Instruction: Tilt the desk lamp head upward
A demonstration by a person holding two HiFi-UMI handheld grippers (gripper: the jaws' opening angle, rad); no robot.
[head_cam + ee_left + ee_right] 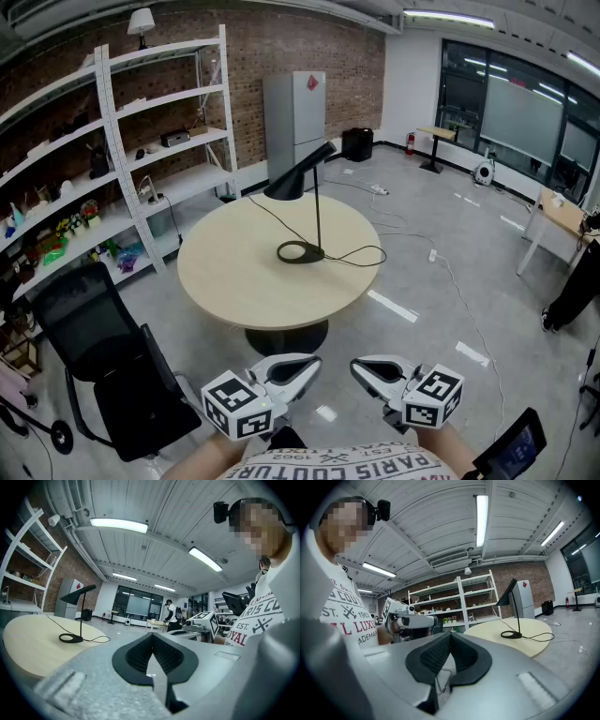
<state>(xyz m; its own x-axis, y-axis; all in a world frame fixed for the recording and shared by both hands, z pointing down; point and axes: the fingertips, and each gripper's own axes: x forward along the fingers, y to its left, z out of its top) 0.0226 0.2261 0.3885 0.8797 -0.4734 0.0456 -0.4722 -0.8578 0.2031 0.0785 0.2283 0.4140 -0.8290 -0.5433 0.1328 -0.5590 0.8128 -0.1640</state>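
Round table [234, 272] with desk lamp [317, 206], chair [84, 328] beside; left hand-held gripper [313, 365], right hand-held gripper [357, 367] empty, together.

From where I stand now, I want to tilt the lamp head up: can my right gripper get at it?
Probably not yet. The right gripper hangs near your body, short of the table, and the lamp head sits well past its near edge. Nothing blocks the way; step closer.

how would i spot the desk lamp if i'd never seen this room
Find the round beige table in the middle of the grey floor, beside the white shelving. The desk lamp is the only thing standing on it: a thin black stem on a ring base, its black cone head angled down.
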